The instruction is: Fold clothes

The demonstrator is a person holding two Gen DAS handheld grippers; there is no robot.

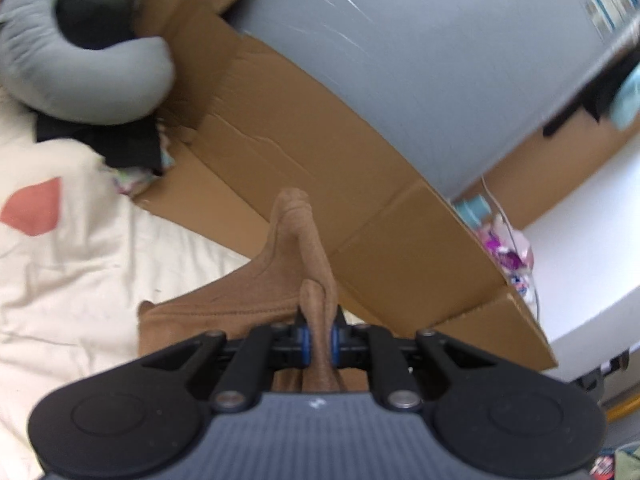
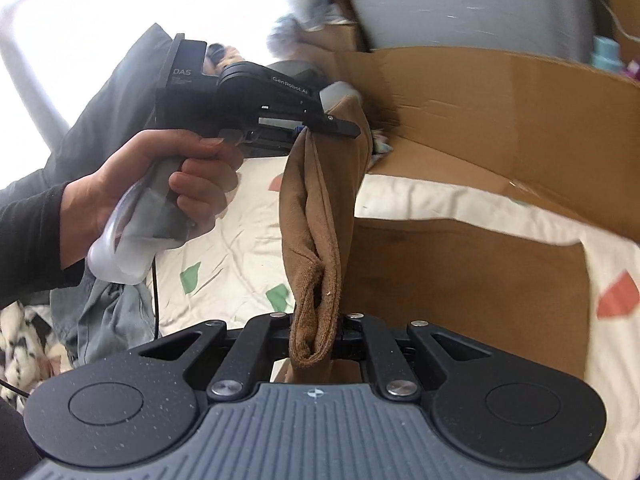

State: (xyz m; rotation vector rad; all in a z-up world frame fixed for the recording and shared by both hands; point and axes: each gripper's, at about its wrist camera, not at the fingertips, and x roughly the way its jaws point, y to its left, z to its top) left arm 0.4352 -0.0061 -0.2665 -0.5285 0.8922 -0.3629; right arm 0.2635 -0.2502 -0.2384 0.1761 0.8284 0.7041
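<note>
A cream sheet [image 1: 60, 280] with coloured patches covers the lower left. Flattened cardboard [image 1: 320, 140] runs diagonally across the middle, against a grey wall [image 1: 440, 60] at upper right. A grey cushion [image 1: 80, 80] sits upper left. Bright window light [image 2: 80, 0] fills the upper left of the right view.

both grippers [image 1: 319, 340] [image 2: 316, 334] seemingly clamped.
</note>
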